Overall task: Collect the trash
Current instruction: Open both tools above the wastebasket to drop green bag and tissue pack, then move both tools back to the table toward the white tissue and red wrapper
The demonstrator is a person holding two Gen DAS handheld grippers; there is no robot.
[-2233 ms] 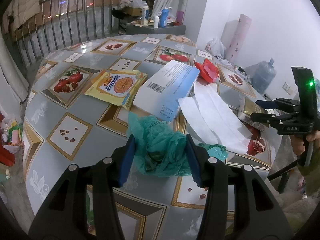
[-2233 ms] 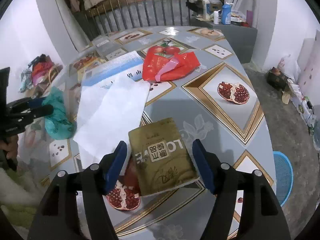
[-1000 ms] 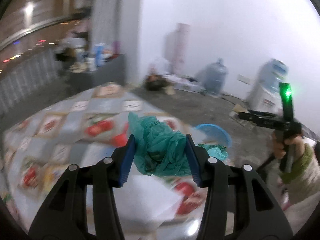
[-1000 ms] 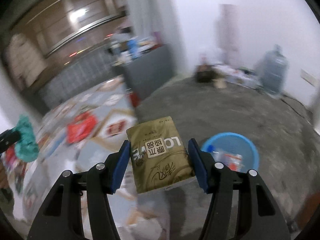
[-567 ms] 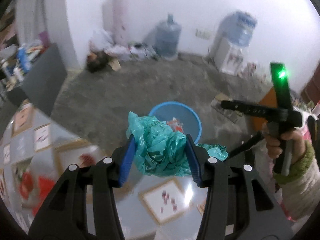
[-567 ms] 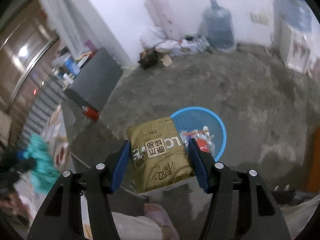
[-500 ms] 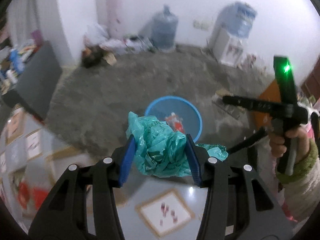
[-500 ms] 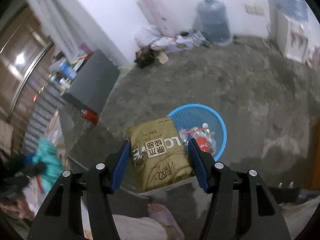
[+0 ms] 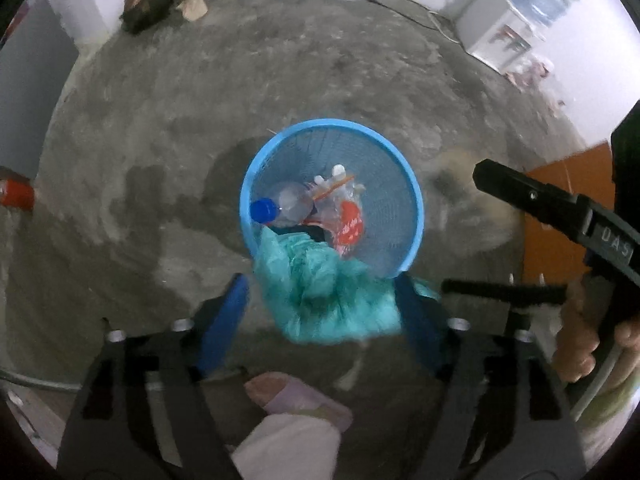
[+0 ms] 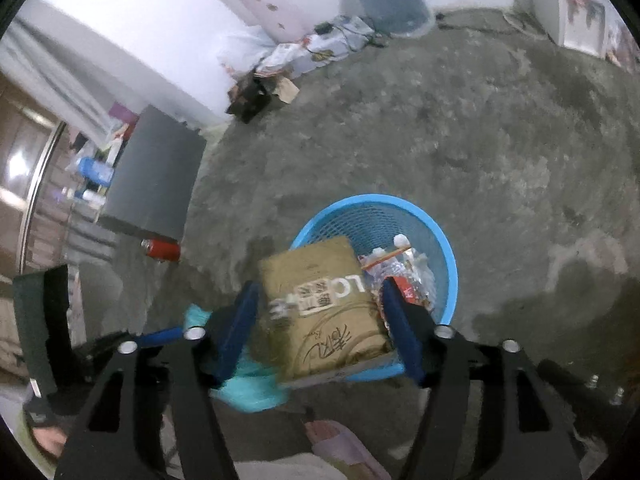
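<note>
While both jaws are opening, the left hand-held gripper [image 9: 322, 312] points steeply down over the near rim of the blue mesh basket [image 9: 414, 192] standing on the grey concrete floor [image 9: 168, 128]. A crumpled teal plastic bag [image 9: 320, 292] sits between its blue pads, blurred; a gap shows beside the left pad, while the bag's right side lies close against the other, so contact there cannot be told. The bag overlaps the basket's near rim. Inside the basket lie a clear bottle with a blue cap [image 9: 280, 206] and a red-and-clear wrapper [image 9: 346, 220]. Seen from the right wrist, the right hand-held gripper [image 10: 324, 324] hangs over the same basket's near-left rim, and a gold foil pouch [image 10: 320, 308] is between its widening pads, tilted, with slim gaps on both sides, its far end over the basket mouth. A slippered foot [image 9: 296, 398] stands on the floor below the grippers.
</note>
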